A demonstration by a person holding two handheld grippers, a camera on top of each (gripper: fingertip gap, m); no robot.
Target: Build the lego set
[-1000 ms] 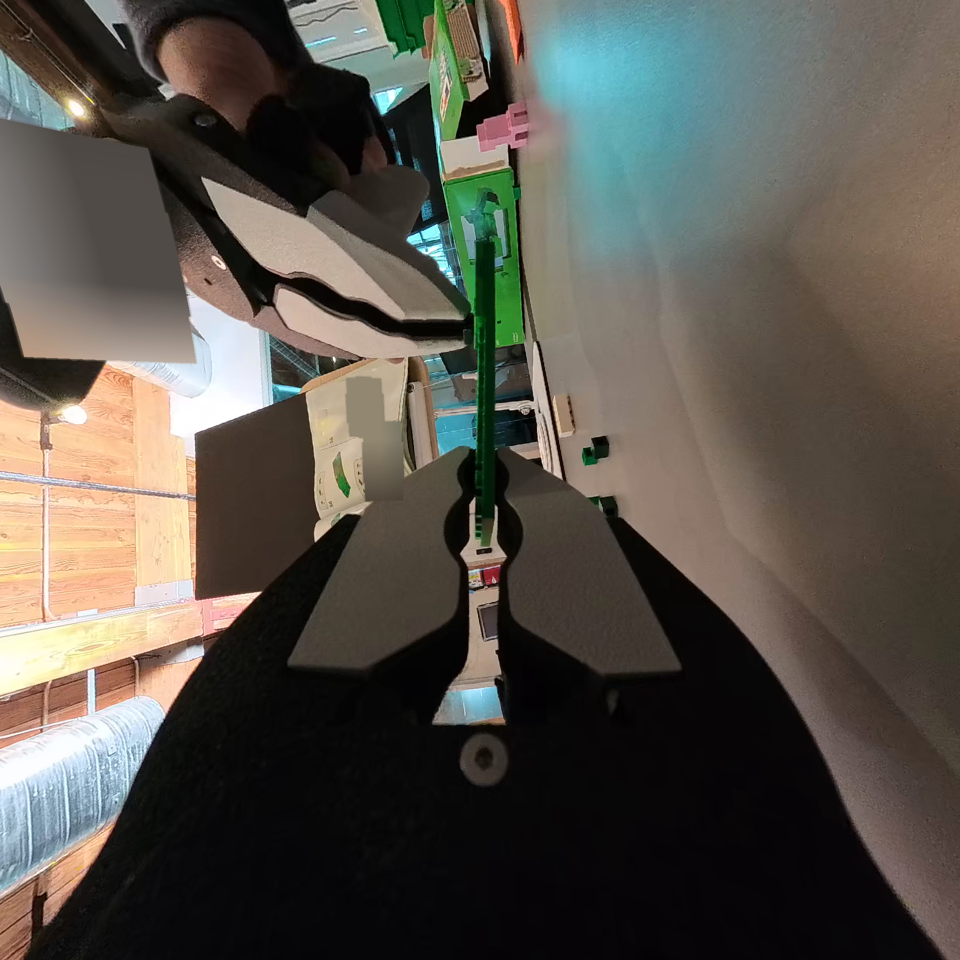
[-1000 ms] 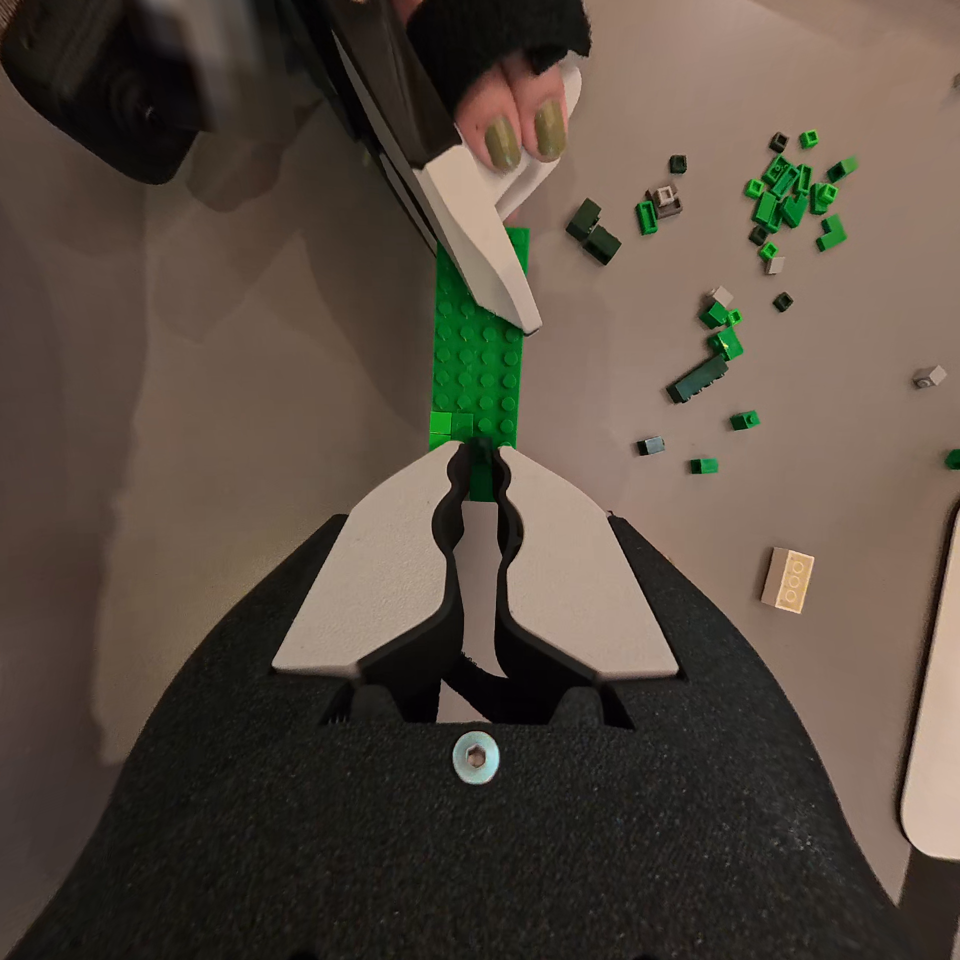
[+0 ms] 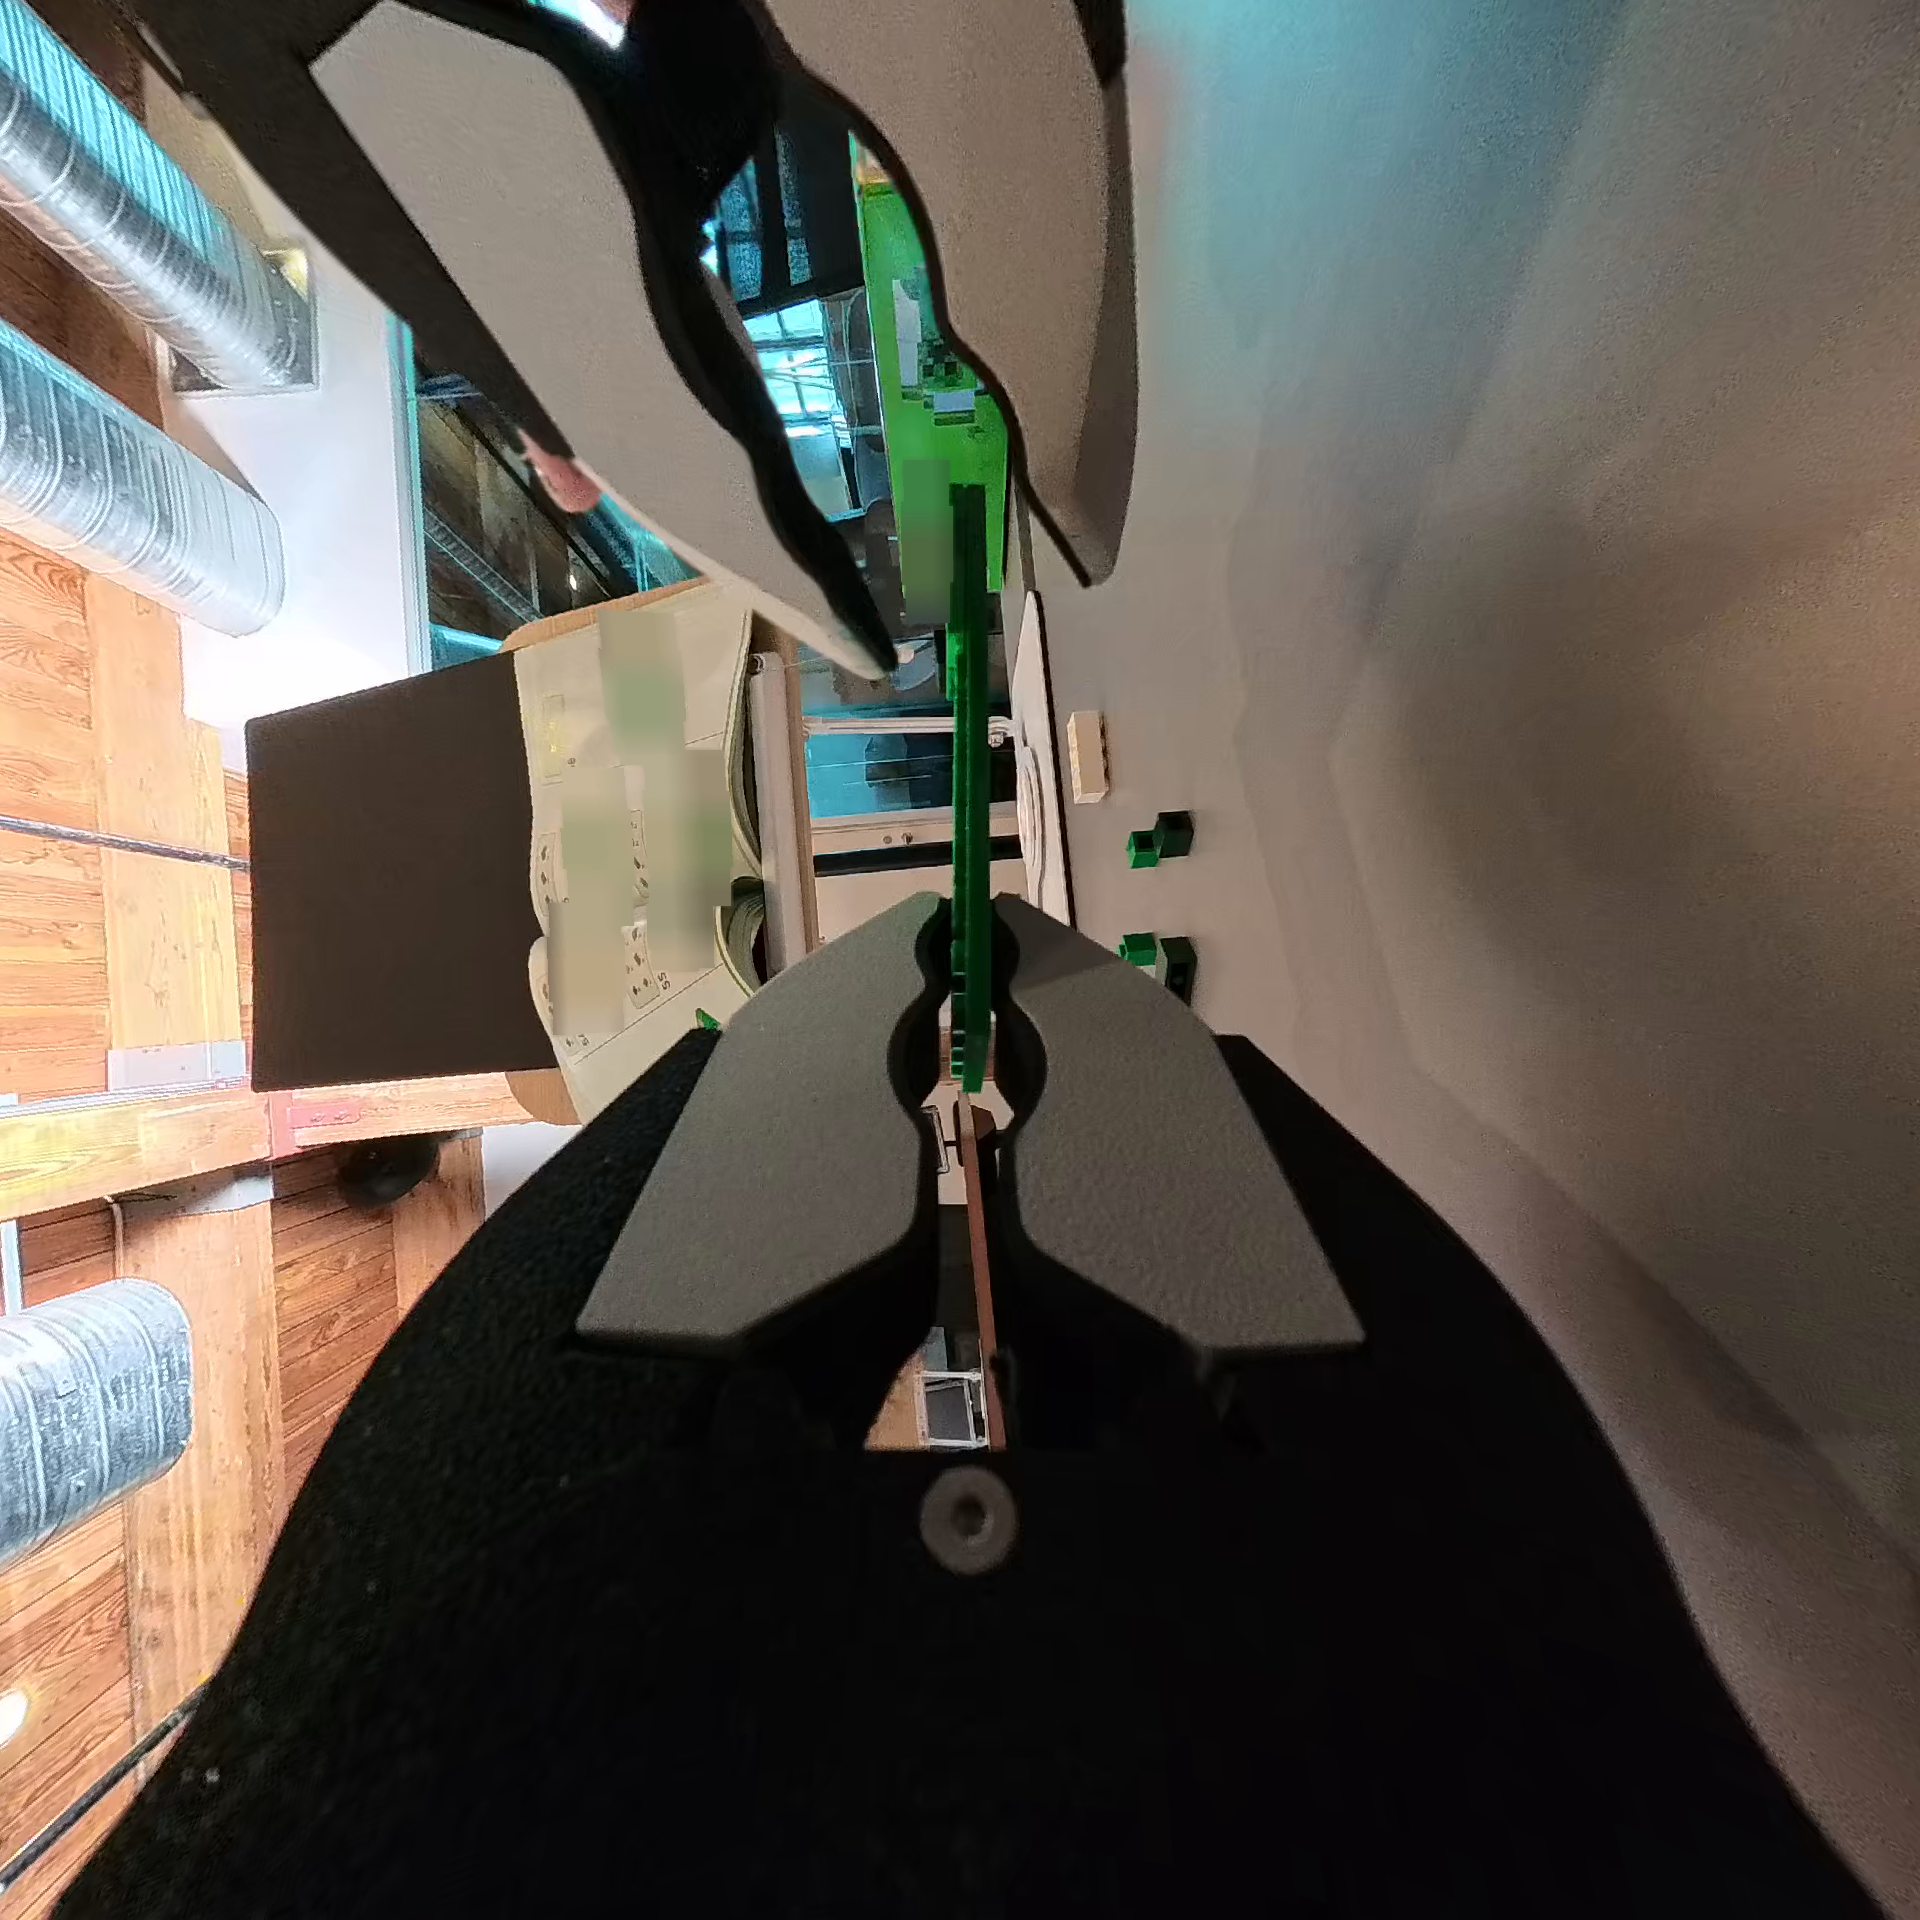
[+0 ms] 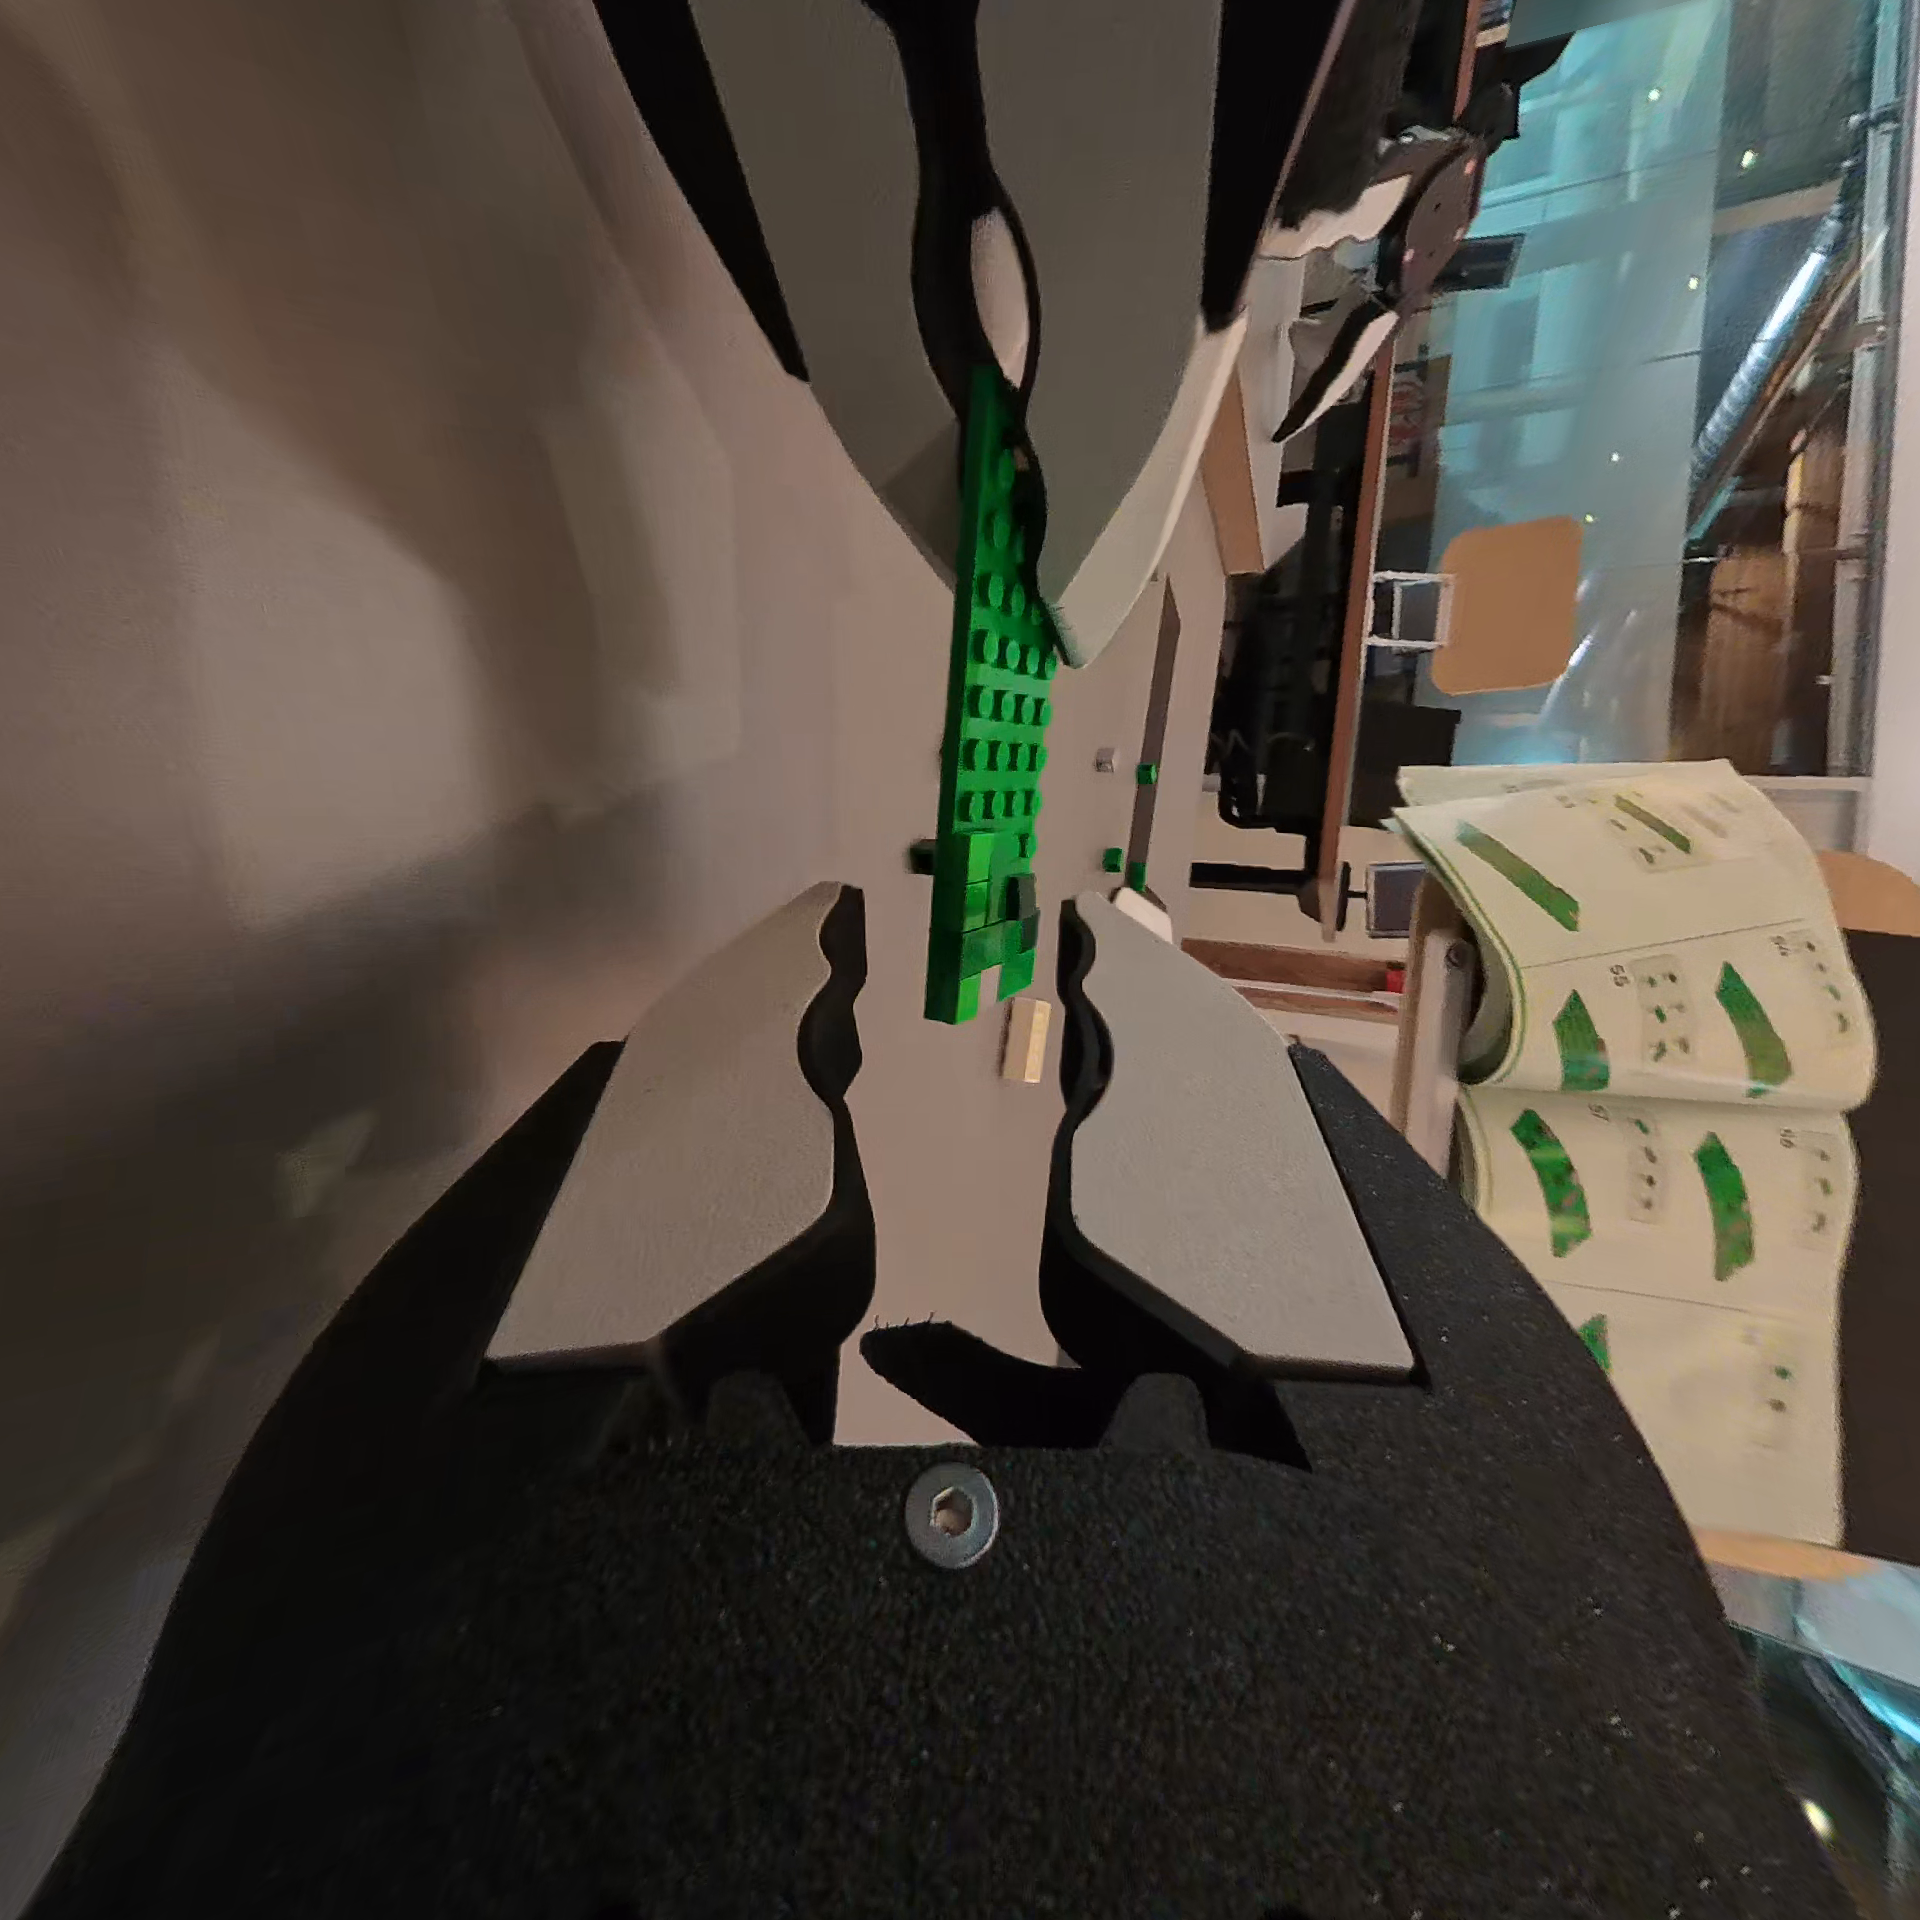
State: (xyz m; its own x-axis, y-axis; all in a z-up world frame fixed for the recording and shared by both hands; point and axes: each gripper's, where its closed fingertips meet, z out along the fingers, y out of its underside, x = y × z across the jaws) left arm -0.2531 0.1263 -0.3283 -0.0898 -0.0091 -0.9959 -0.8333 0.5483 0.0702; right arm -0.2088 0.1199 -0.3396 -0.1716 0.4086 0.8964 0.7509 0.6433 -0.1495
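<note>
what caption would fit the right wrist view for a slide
Open right gripper facing the studded green plate that the left gripper holds by its far end above the table.

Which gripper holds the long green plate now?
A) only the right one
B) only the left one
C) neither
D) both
B: the left gripper has its jaws shut on the green plate, while the right gripper has its jaws open, clear of the plate's end.

Opposed close views, shared plate (image 3: 968, 790)
</note>
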